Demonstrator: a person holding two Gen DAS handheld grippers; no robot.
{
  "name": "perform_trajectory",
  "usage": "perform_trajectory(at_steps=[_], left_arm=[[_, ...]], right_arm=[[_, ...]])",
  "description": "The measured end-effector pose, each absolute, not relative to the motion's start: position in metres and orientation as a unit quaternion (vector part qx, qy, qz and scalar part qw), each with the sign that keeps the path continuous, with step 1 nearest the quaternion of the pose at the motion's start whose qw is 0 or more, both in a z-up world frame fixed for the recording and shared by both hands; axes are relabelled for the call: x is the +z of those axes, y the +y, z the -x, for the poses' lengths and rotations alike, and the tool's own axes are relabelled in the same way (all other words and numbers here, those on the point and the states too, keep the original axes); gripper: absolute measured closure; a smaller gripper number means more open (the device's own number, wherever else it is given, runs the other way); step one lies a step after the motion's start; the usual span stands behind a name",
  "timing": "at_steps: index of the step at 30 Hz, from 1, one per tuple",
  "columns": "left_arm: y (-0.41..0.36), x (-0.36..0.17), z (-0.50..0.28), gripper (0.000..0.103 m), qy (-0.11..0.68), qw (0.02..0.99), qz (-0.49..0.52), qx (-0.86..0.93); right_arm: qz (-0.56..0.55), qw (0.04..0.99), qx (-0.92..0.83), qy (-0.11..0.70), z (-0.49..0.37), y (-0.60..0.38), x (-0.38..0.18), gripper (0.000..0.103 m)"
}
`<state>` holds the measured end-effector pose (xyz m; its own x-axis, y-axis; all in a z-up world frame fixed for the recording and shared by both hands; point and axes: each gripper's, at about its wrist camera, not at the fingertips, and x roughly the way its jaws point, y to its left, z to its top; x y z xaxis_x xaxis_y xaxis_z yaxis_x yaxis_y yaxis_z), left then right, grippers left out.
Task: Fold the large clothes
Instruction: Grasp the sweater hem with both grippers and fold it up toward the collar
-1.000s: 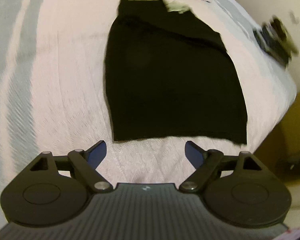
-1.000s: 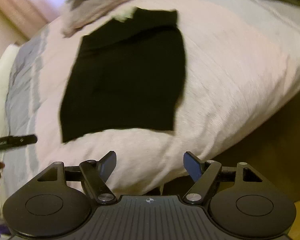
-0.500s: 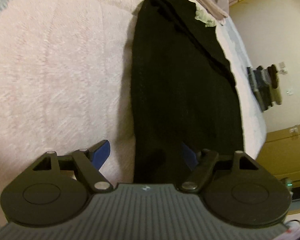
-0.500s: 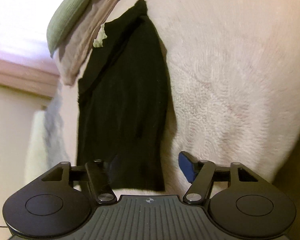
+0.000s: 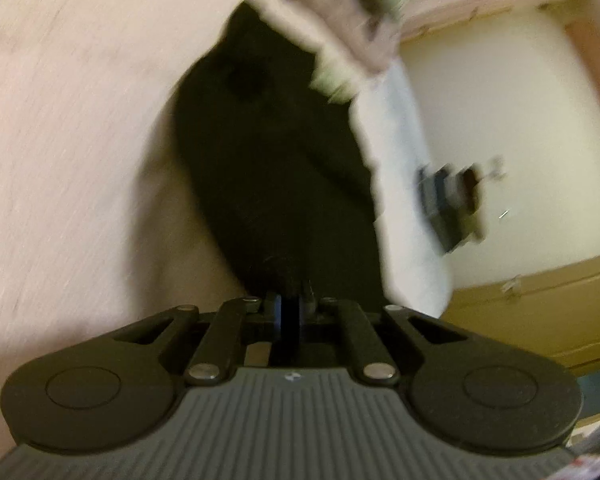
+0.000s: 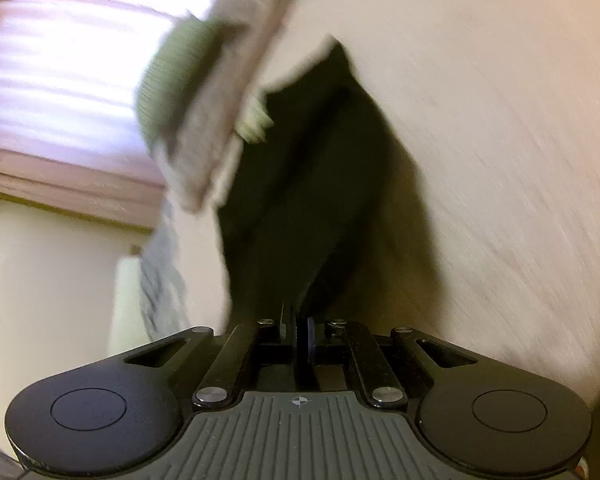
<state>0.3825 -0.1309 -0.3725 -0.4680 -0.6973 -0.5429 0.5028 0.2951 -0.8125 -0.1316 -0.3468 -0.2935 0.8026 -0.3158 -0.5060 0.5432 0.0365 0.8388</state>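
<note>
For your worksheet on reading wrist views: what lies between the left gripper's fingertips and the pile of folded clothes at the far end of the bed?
In the left wrist view, only the black garment fills that stretch, running from the left gripper, which is shut on its near edge, to the folded clothes.

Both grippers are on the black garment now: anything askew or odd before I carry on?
Nothing stands out. The left gripper and right gripper are each shut on the near hem of the black fabric garment, which lies on the pale pink bedspread. Both views are motion-blurred, so fine wrinkles cannot be judged.
</note>
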Motion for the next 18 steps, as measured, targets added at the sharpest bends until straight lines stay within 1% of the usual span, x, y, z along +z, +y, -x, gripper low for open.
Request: perform_trajectory(at_steps=[3,5,7,9,11,12,13,14,15,16,17,18], left_arm=[[-0.18,-0.341,-0.404,0.099,0.589,0.513,0.119,-0.612],[-0.219,-0.334,-0.417,0.099,0.58,0.523,0.137,-0.61],[-0.269,-0.341,-0.433,0.098,0.585,0.534,0.144,-0.593],[-0.317,-0.36,-0.444,0.098,0.598,0.553,0.138,-0.564],[-0.366,-0.385,-0.456,0.094,0.613,0.567,0.122,-0.537],[-0.384,-0.397,-0.46,0.088,0.616,0.585,0.108,-0.517],[-0.401,-0.408,-0.464,0.086,0.617,0.602,0.089,-0.499],[-0.411,-0.415,-0.468,0.086,0.616,0.614,0.072,-0.488],[-0.417,-0.418,-0.47,0.086,0.612,0.628,0.054,-0.477],[-0.412,-0.417,-0.476,0.082,0.605,0.637,0.048,-0.475],[-0.406,-0.414,-0.48,0.075,0.597,0.64,0.046,-0.482],[-0.404,-0.41,-0.481,0.073,0.586,0.643,0.038,-0.491]], right_arm=[[-0.593,0.742,-0.307,0.059,0.106,-0.396,-0.259,0.102],[-0.578,0.754,-0.308,0.043,0.084,-0.441,-0.249,0.102],[-0.575,0.752,-0.319,0.045,0.059,-0.486,-0.252,0.102],[-0.574,0.743,-0.34,0.064,0.031,-0.538,-0.267,0.102],[-0.587,0.72,-0.357,0.094,0.01,-0.581,-0.293,0.101],[-0.588,0.71,-0.37,0.117,0.0,-0.598,-0.306,0.096],[-0.58,0.7,-0.392,0.142,-0.005,-0.611,-0.316,0.08],[-0.566,0.696,-0.411,0.161,-0.007,-0.618,-0.324,0.053],[-0.558,0.7,-0.412,0.169,-0.005,-0.621,-0.329,0.045],[-0.552,0.71,-0.402,0.173,-0.002,-0.622,-0.332,0.044],[-0.543,0.719,-0.393,0.183,0.001,-0.622,-0.333,0.044],[-0.53,0.726,-0.392,0.197,0.005,-0.622,-0.332,0.044]])
